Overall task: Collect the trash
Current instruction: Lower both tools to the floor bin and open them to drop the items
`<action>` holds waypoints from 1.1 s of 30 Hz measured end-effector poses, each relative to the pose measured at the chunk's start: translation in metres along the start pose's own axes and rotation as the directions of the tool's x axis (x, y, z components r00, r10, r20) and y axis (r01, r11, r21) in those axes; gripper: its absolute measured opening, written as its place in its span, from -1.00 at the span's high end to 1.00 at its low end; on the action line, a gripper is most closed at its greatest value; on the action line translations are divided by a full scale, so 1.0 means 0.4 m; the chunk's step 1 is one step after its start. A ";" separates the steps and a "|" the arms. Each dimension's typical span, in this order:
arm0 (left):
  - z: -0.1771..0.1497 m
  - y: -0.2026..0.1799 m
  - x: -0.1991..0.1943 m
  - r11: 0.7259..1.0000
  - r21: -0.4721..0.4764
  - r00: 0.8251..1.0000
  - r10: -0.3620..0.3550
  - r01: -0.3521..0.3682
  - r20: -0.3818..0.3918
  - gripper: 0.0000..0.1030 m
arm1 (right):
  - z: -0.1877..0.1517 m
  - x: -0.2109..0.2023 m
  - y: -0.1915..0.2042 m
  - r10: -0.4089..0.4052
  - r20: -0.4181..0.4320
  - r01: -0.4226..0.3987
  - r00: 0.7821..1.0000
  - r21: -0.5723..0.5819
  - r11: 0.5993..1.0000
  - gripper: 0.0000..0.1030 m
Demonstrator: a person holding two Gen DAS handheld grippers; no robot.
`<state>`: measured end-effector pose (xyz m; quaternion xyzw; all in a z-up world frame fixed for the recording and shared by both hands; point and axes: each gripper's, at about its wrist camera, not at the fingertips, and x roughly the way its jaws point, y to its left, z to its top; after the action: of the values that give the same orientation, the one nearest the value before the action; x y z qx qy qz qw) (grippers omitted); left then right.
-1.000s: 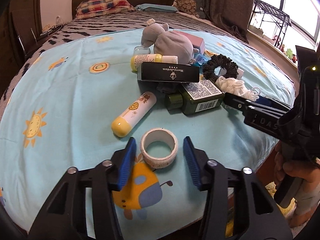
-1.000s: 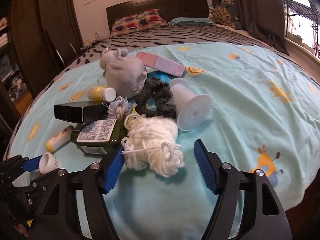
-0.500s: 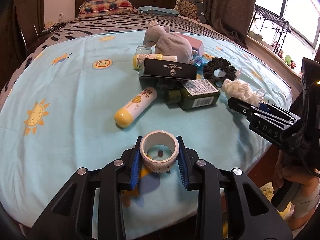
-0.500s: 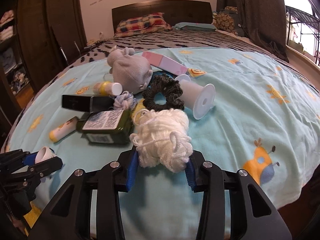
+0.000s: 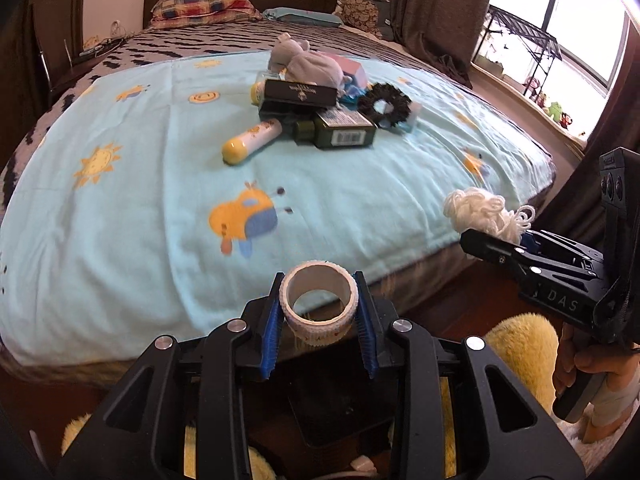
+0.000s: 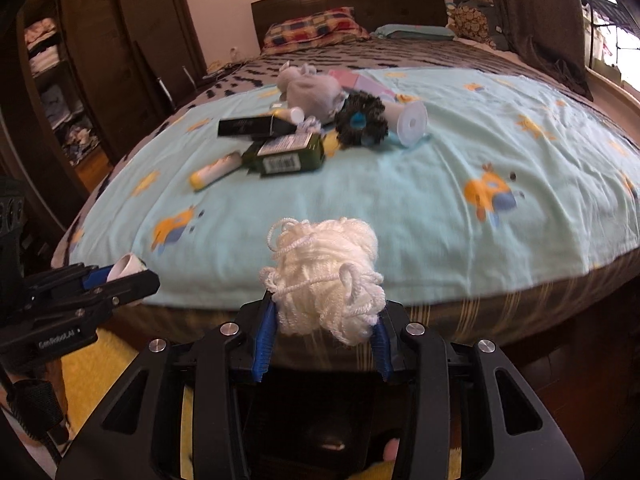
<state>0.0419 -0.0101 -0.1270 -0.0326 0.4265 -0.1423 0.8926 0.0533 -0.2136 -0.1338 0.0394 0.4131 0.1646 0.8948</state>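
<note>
Left claw clenched on a white tape roll, the blue pads pressing its two sides, the roll's open core facing the camera; the roll is held clear of the bed, just past the near edge of the light blue bedsheet. Right claw clenched on a bundle of white yarn, likewise held off the bed at its near edge; in the left wrist view the same yarn shows at the right, at the tip of the right claw. In the right wrist view the left claw appears at the near left with the tape roll's rim between its fingers. Remaining on the bedsheet, toward the far middle, lies a cluster: a dark green bottle on its side with its barcode label up, a yellow-capped tube to its left, a black box behind it, a grey plush toy farther back, a black scrunchie to the right, and a white spool lying on its side beside the scrunchie. A checked pillow rests at the dark headboard.
</note>
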 end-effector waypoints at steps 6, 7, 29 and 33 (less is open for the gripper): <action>-0.080 -0.012 0.034 1.000 -0.006 0.996 -0.015 0.014 -0.086 0.40 | -0.092 0.020 -0.011 0.022 -0.088 -0.018 0.996 0.042 0.999 0.20; -0.098 -0.012 0.047 1.000 -0.012 0.994 -0.022 0.021 -0.107 0.40 | -0.106 0.027 -0.012 0.029 -0.104 -0.023 0.994 0.051 0.998 0.20; -0.236 -0.031 0.266 0.996 -0.030 0.919 -0.092 0.088 -0.383 0.32 | -0.249 0.200 -0.017 0.067 -0.325 -0.026 0.943 0.129 0.991 -0.06; -0.229 -0.023 0.262 0.997 -0.033 0.923 -0.080 0.073 -0.377 0.08 | -0.218 0.185 -0.025 0.049 -0.316 -0.009 0.948 0.127 0.992 -0.31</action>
<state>0.0318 -0.0426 -0.2621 -0.0295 0.5901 -0.1769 0.7872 0.0350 -0.2045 -0.2466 0.0740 0.5608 0.1559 0.8098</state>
